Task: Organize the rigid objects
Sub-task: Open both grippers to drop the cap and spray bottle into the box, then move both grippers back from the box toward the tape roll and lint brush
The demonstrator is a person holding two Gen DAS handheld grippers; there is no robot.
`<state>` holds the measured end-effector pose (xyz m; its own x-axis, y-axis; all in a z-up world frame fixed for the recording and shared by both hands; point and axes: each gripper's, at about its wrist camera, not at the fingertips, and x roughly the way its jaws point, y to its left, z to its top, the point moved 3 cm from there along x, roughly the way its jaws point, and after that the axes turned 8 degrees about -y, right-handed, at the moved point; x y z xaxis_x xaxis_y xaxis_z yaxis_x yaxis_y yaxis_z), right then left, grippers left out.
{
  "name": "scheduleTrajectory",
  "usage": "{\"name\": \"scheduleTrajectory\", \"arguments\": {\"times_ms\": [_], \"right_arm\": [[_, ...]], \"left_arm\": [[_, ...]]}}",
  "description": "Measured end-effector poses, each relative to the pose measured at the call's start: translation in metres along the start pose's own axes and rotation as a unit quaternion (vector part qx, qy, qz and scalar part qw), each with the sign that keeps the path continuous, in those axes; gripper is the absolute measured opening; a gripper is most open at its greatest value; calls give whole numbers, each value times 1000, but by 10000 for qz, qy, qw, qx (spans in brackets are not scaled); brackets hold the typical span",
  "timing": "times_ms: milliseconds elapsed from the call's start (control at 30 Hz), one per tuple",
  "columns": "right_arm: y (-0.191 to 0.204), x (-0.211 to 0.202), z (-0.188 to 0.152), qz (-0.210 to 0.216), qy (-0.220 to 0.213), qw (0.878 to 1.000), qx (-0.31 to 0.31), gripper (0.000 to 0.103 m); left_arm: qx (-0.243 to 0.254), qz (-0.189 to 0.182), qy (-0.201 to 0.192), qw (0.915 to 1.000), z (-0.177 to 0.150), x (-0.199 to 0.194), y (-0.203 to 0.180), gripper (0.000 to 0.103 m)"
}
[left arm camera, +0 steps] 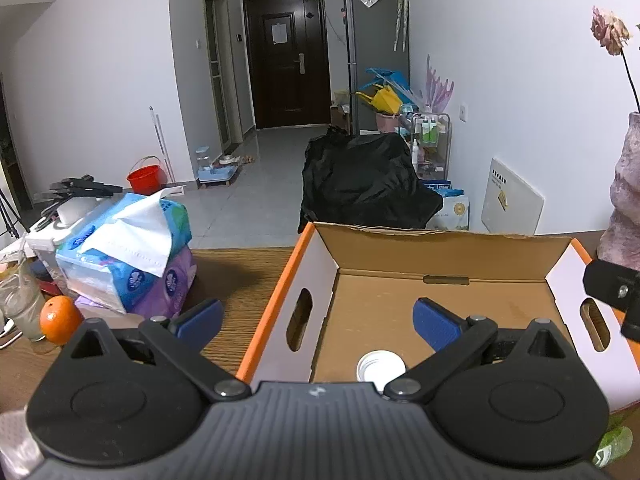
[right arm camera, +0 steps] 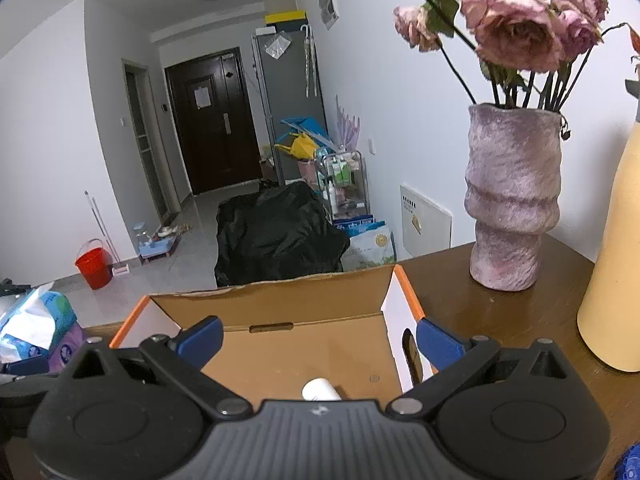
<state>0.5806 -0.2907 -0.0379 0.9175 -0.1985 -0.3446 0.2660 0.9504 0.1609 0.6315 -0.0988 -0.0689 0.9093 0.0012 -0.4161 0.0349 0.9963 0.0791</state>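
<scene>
Cardboard box fills the lower centre; a white bottle lies inside. Left gripper and right gripper are wide and empty, probably between placements; next must fetch another object.

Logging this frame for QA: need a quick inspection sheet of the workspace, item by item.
Surface: brown wooden table, bare between the tissue packs and the box.
Job's things: open cardboard box with orange rim; one white round-topped container inside on its floor.
Clutter: tissue packs, orange, glass with a pale drink, pink vase of dried roses, yellow bottle.
Grippers: left tongs open, straddling the box's left wall; right tongs open, over the box's right side. Neither holds anything.
Cables: nothing seen.
Surroundings: dark door, grey fridge, red bucket, black covered bundle on the floor.
</scene>
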Motion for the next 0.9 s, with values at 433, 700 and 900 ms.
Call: {"name": "scheduleTrajectory", "arguments": {"times_ms": [433, 700, 900], "right_arm": [[-3, -42, 8, 218, -328, 9991, -138, 103], [-8, -74, 4, 331, -516, 9977, -294, 103], [-14, -98, -1, 445, -604, 9965, -370, 103]], "left_arm": [[-81, -54, -245, 9997, 1, -43, 8, 103], [-225, -97, -397, 9989, -3, -75, 19, 103], [-265, -62, -425, 9987, -13, -98, 28, 103]]}}
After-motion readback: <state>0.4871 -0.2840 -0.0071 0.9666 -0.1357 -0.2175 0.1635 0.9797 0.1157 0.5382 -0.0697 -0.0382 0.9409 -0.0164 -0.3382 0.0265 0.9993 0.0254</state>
